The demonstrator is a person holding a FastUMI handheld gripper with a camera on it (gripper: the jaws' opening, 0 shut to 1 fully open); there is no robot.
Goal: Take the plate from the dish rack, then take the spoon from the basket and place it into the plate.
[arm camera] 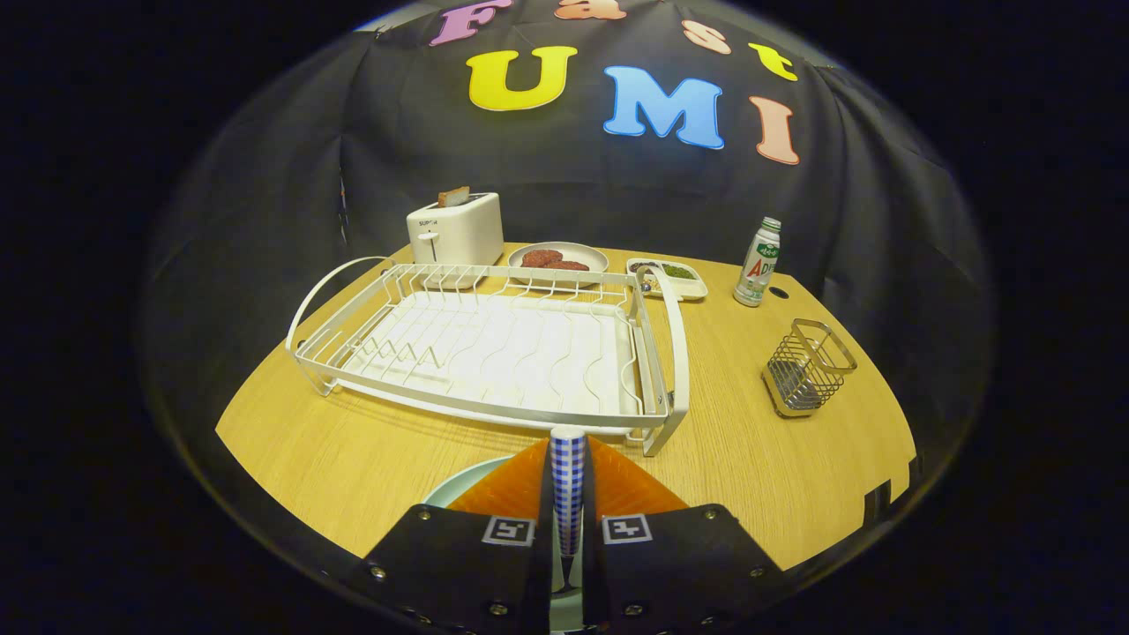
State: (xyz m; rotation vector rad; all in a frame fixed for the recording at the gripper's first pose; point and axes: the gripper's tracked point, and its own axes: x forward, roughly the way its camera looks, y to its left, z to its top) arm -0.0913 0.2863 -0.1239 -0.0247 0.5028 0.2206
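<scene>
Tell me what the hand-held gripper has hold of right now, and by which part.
The hand-held gripper is shut on the spoon, both orange fingers pressing its blue-and-white checked handle. The handle end points towards the dish rack; the bowl end is hidden, over the plate.

Checked spoon (568,481) upright over pale plate (463,490)

My wooden surface (353,459) carries a white dish rack (494,353) across its middle. Behind the rack stand a white toaster (456,229), a plate of food (558,258) and a small tray (668,276). A bottle (758,263) stands farther right, with the wire basket (807,369) nearer me. A pale plate (463,489) lies just below my tongs (567,494).
</scene>
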